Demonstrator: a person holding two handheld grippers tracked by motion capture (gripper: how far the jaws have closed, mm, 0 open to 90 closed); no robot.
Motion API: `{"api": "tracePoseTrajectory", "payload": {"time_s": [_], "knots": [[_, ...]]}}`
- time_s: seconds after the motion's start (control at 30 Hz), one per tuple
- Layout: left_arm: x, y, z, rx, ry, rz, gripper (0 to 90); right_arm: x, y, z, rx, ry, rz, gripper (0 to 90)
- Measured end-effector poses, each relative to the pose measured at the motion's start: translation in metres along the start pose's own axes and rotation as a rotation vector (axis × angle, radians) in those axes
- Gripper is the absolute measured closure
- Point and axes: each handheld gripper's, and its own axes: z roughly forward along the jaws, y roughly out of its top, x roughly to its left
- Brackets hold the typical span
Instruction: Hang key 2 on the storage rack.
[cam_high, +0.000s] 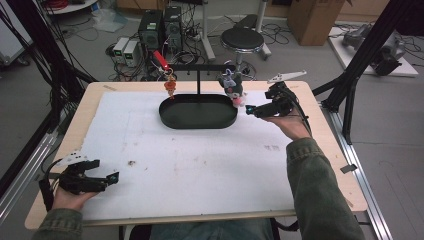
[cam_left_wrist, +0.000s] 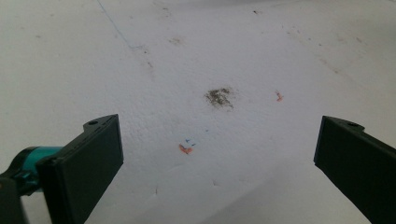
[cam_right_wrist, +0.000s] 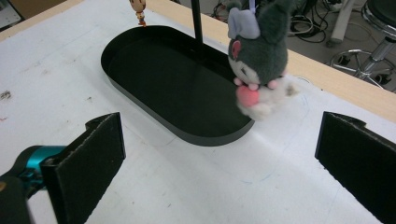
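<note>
A black oval tray sits at the table's far middle, with a thin black post and crossbar rising behind it. A grey plush toy hangs from the bar's right end, over the tray's right rim. A small orange charm hangs at the left end. My right gripper is open just right of the plush, nothing between its jaws. My left gripper is open near the front left corner, over bare white cover.
A white cover spreads over the wooden table; it carries a dark smudge and small coloured marks. Behind the table stand a black stool, computer boxes and cables on the floor.
</note>
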Motion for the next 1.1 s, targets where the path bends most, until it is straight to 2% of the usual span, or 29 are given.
{"api": "tracePoseTrajectory", "payload": {"time_s": [0.33,0.77,0.97,1.1], "knots": [[-0.001,-0.001,0.000,0.001,0.001,0.000,1.7,0.000,-0.019,-0.010,0.002,-0.012,0.018,0.8],[-0.002,-0.003,0.001,0.011,-0.002,0.001,1.7,0.002,-0.051,-0.020,-0.041,-0.028,0.029,0.8],[-0.003,-0.003,0.003,0.019,-0.002,0.006,1.7,0.003,-0.066,-0.018,-0.057,-0.039,0.031,0.8],[-0.003,-0.004,0.002,0.021,-0.001,0.011,1.7,0.003,-0.078,-0.016,-0.071,-0.025,0.058,0.8]]}}
